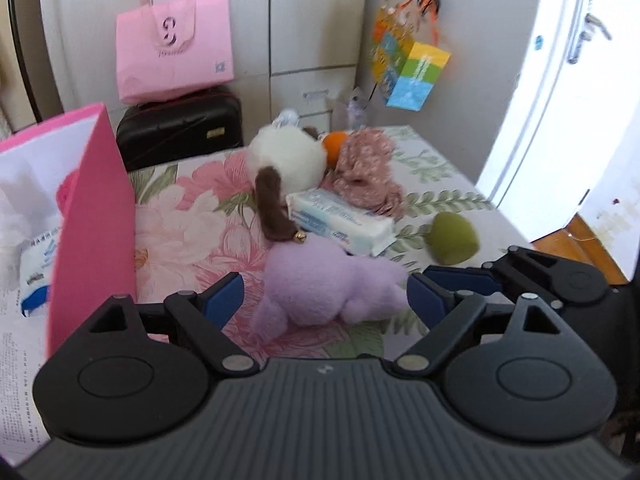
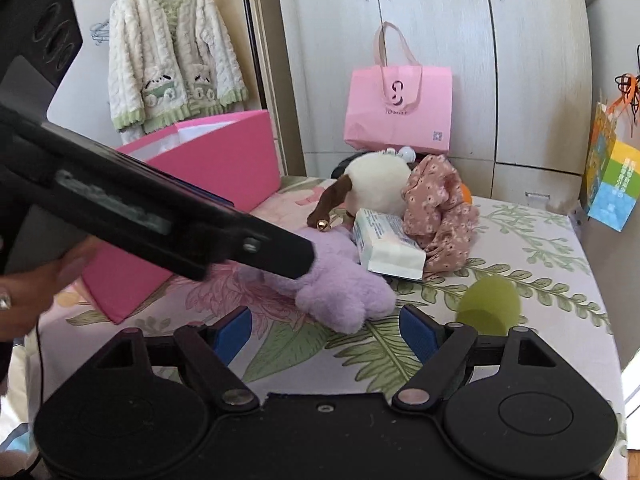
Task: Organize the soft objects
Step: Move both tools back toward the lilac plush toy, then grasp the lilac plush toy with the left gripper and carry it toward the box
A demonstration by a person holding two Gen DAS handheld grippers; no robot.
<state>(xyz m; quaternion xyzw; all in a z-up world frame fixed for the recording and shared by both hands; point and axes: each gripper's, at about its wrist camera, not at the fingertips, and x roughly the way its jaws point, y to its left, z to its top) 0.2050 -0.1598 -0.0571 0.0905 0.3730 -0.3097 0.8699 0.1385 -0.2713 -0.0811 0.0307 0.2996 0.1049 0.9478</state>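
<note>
A purple plush toy lies on the floral bed cover. My left gripper is open, its blue pads on either side of the plush, just short of it. In the right wrist view the left gripper reaches over the plush from the left. My right gripper is open and empty, just in front of the plush. Behind lie a tissue pack, a white-and-brown plush, a pink floral cloth, an orange item and a green sponge.
An open pink box stands at the left with a tissue pack and a pink item inside. A pink paper bag sits on a black case by the wardrobe. A colourful bag hangs at right. The bed edge is at right.
</note>
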